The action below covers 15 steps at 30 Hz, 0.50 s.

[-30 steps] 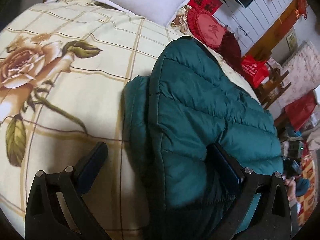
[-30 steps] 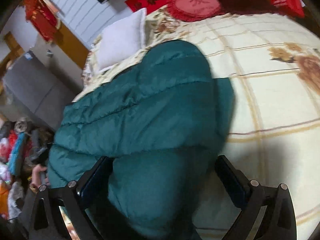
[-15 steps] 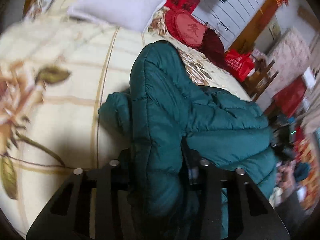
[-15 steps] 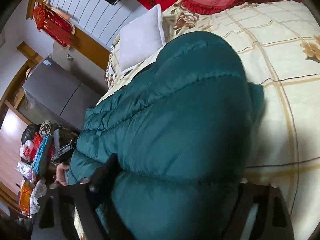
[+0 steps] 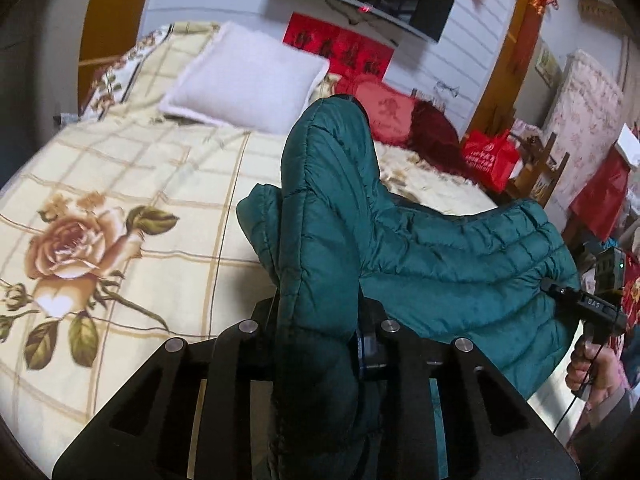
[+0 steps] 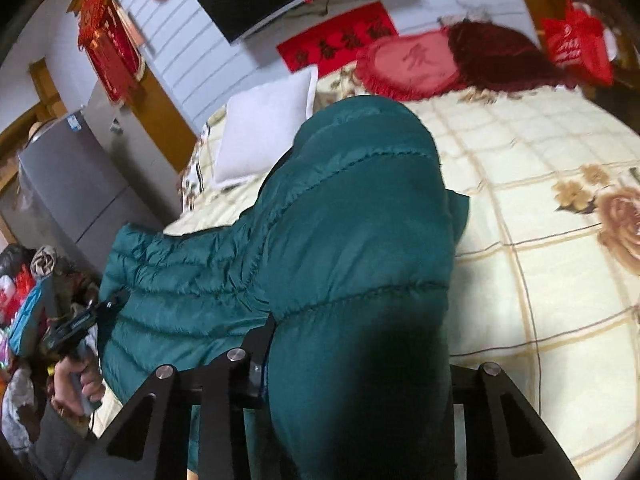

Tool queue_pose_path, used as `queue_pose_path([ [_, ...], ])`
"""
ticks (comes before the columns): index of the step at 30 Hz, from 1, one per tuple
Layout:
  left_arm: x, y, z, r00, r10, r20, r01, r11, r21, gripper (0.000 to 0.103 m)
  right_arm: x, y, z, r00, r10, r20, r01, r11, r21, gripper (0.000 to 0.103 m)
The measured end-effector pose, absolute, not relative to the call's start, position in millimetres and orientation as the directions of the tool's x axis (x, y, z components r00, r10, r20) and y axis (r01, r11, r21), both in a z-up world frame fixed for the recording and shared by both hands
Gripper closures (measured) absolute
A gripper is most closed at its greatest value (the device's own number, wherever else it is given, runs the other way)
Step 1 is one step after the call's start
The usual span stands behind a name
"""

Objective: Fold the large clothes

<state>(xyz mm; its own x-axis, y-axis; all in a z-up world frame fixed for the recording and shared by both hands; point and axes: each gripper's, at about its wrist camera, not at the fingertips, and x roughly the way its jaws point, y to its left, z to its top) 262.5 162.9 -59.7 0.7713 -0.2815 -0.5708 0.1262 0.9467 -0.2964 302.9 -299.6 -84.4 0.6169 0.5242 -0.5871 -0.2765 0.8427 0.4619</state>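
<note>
Both claws grip the near hem of a teal quilted jacket [image 5: 320, 240] and raise it off a floral-checked bed [image 5: 120, 184] to begin a fold. The left claw [image 5: 316, 344], its jaws having just been closing, pinches a thick ridge of padding between its pads; the right claw [image 6: 356, 364], jaws also just closing, is clamped on a wider bulge of the same garment. To fold cleanly, the two grips would best rise level with each other and carry the hem toward the bed's head end, where a white pillow [image 5: 248, 80] lies, keeping the puffy fabric taut so it does not slump or slip from the pads. The jacket runs from between the jaws out along the middle of the bed, its far end arching up short of the pillow, one side trailing toward the bed's edge nearest the person's other hand [image 5: 592, 368]. Slick fabric may slide loose.
</note>
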Motion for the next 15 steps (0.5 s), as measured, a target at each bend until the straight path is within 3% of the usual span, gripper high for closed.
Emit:
queue_pose_path([
  [8, 192, 152, -10, 0.785, -0.317, -0.532, 0.17, 0.936, -0.307, 0.079, 242, -312, -25, 0.655, 0.532, -0.537, -0.314, 0.838, 0.447, 0.066],
  [15, 148, 144, -30, 0.761, -0.318, -0.566, 0.148, 0.934, -0.326, 0.079, 198, -313, -6, 0.605, 0.527, -0.596, -0.351, 0.849, 0.394, 0.066],
])
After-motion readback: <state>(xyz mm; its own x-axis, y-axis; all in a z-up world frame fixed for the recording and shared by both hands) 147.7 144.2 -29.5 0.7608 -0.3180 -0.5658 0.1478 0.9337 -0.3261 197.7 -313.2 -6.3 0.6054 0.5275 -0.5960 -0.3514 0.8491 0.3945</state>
